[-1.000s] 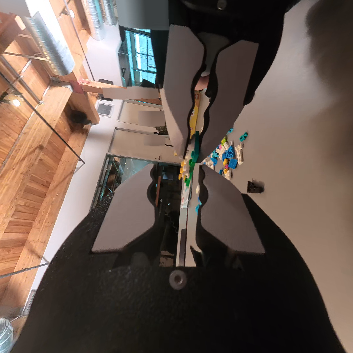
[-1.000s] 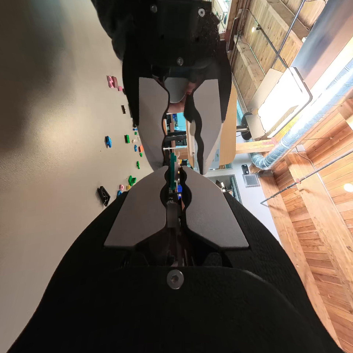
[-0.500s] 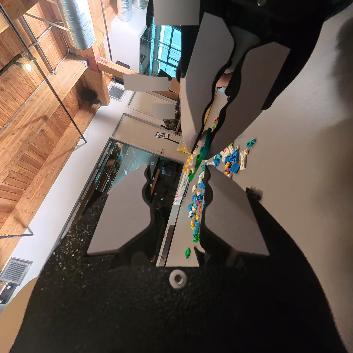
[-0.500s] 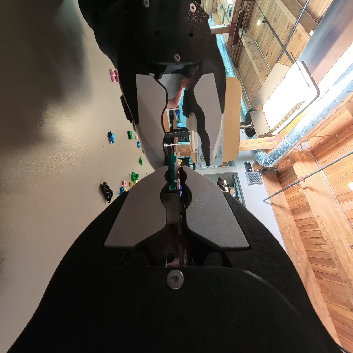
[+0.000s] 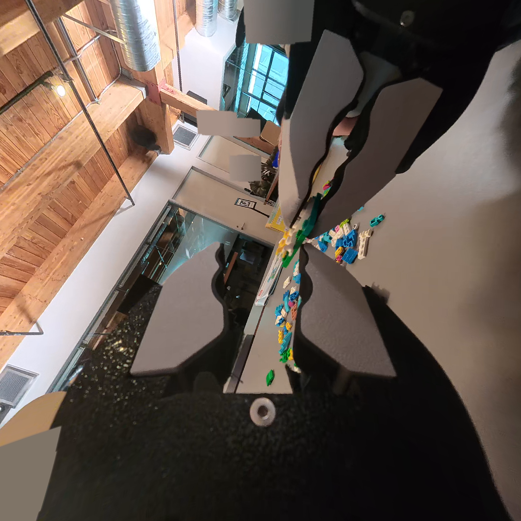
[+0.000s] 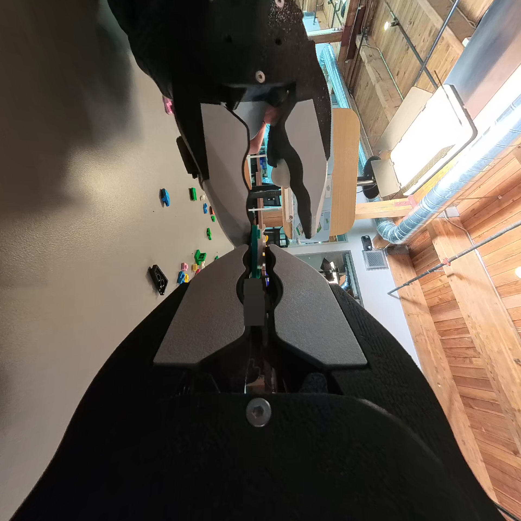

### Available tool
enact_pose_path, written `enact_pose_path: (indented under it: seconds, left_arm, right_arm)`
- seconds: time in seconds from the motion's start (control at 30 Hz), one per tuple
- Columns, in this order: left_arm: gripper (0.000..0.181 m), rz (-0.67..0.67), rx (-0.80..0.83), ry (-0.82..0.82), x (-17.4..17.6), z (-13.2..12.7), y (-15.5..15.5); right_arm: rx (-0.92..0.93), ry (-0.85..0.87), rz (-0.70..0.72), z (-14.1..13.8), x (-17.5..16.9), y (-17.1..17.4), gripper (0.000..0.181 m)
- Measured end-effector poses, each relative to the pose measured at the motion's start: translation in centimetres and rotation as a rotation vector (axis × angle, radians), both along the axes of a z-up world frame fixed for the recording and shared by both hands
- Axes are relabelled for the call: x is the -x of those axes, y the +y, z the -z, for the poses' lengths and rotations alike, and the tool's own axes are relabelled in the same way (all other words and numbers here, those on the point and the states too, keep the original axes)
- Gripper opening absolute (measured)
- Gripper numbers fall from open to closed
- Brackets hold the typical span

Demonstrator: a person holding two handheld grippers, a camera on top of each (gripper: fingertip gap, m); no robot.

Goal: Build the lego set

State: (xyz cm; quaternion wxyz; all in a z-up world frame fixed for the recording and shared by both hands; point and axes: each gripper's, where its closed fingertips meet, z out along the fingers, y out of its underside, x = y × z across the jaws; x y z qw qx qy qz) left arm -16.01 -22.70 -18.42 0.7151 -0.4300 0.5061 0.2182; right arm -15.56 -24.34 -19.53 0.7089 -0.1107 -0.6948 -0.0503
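Note:
My right gripper (image 6: 258, 249) is shut on a thin dark green lego plate assembly (image 6: 256, 239) with white and yellow pieces on it, held edge-on above the grey table (image 6: 84, 253). In the left wrist view the right gripper (image 5: 304, 222) comes in from the top with the green assembly (image 5: 306, 225) in its tips. My left gripper (image 5: 260, 248) is open and empty. Its right fingertip (image 5: 304, 253) sits right by the assembly's lower end. In the right wrist view the left gripper (image 6: 277, 234) is open, one finger next to the plate.
Loose coloured bricks lie in a pile (image 5: 344, 245) and a strip (image 5: 287, 318) on the table, with an instruction booklet (image 5: 267, 282) near the edge. A black piece (image 6: 158, 277), blue (image 6: 165, 196), green (image 6: 192, 194) and pink (image 6: 168, 105) bricks lie scattered.
My left gripper has tilted and drawn closer to the right one, its fingers still open. My right gripper has kept its hold on the green assembly.

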Motion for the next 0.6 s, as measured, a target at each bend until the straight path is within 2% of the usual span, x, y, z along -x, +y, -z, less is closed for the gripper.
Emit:
enact_pose_path:
  seconds: [0.6]
  left_arm:
    - [0.048, -0.003, 0.023, -0.015, 0.34, 0.24, 0.27]
  right_arm:
    - [-0.01, 0.002, 0.015, -0.02, -0.09, 0.29, 0.006]
